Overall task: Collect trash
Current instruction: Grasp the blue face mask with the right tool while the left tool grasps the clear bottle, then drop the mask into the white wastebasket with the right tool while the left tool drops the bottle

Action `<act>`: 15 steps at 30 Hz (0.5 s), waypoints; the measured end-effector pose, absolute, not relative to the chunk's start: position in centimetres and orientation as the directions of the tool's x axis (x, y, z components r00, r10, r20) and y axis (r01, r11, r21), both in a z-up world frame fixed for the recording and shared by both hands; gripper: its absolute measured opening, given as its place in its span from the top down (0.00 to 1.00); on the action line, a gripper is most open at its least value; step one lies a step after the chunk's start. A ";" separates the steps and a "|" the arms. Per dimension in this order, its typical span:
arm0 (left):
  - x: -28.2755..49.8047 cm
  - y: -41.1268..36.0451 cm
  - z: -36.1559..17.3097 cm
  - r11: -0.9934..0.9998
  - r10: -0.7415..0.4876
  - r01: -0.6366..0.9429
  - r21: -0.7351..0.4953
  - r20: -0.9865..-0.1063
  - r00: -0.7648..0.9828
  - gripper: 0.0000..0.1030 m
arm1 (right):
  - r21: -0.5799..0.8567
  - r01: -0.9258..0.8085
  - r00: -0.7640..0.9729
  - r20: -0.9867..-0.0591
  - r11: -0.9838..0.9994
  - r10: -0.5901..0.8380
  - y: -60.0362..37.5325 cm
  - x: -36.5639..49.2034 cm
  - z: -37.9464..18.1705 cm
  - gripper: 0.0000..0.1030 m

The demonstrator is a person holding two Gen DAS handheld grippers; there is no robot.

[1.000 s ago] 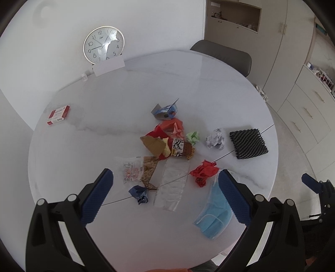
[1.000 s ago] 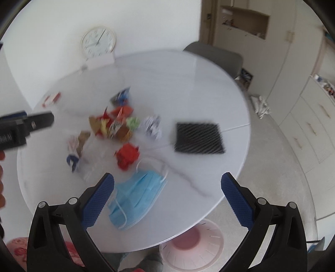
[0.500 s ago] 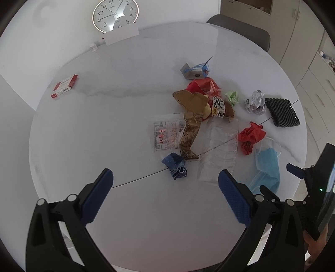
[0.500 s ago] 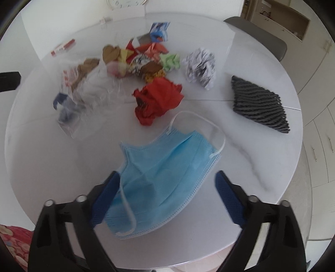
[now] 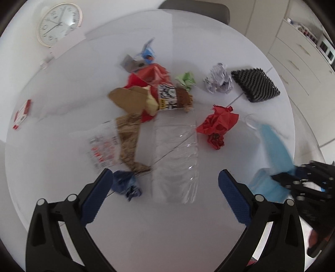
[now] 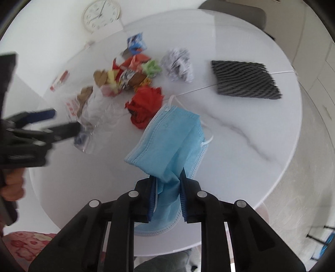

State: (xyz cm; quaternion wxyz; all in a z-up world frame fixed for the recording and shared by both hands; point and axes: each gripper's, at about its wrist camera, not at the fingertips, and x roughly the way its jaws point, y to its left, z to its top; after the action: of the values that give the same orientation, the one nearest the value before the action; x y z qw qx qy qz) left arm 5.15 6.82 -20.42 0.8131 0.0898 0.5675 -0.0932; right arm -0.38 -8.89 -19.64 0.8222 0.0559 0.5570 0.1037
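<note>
Trash lies on a round white table (image 5: 62, 73). My right gripper (image 6: 166, 188) is shut on a blue face mask (image 6: 167, 138), whose near end is bunched between the blue pads. In the left wrist view the same mask (image 5: 272, 150) shows at the right edge, pinched by that gripper (image 5: 289, 177). My left gripper (image 5: 165, 188) is open just above a clear plastic bag (image 5: 175, 159), with a dark blue wad (image 5: 126, 185) beside its left pad. A crumpled red paper (image 5: 217, 125), brown and printed wrappers (image 5: 146, 100), a green scrap (image 5: 186, 80) and a white paper ball (image 5: 218, 78) lie farther back.
A black ridged foam pad (image 5: 255, 84) sits at the table's far right. A small red and white box (image 5: 21, 114) lies at the left rim. A wall clock (image 5: 57, 23) leans behind the table, and a grey chair back (image 5: 194, 8) stands beyond it. Drawers (image 5: 303, 52) line the right.
Both grippers have dropped close to the table. The right gripper's jaws went from wide open to shut on the blue mask. The left gripper stayed open and now straddles the clear bag.
</note>
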 end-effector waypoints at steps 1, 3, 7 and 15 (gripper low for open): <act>5.6 6.3 -21.0 0.963 -0.045 0.267 0.047 -0.943 0.331 0.06 | 0.216 -0.084 0.373 -0.898 0.973 0.232 -9.6 -0.8 -19.0 0.80; 6.2 5.4 -22.1 0.953 -0.040 0.297 0.061 -0.947 0.320 0.08 | 0.234 -0.043 0.399 -0.887 0.971 0.232 -10.9 -1.6 -17.8 0.80; 6.9 4.6 -23.7 0.941 -0.029 0.331 0.073 -0.955 0.294 0.21 | 0.247 0.054 0.439 -0.876 0.968 0.199 -13.5 -3.5 -16.2 0.80; 8.1 5.4 -24.6 0.954 -0.051 0.298 0.030 -0.964 0.260 0.41 | 0.238 0.258 0.449 -0.888 0.936 0.102 -18.6 -8.0 -16.2 0.80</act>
State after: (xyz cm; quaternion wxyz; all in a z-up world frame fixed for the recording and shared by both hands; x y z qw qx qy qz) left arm 8.08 5.36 -24.63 0.7869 0.1032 0.5981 -0.1110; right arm -8.00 -18.60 -16.19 0.8337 0.1722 0.5226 -0.0470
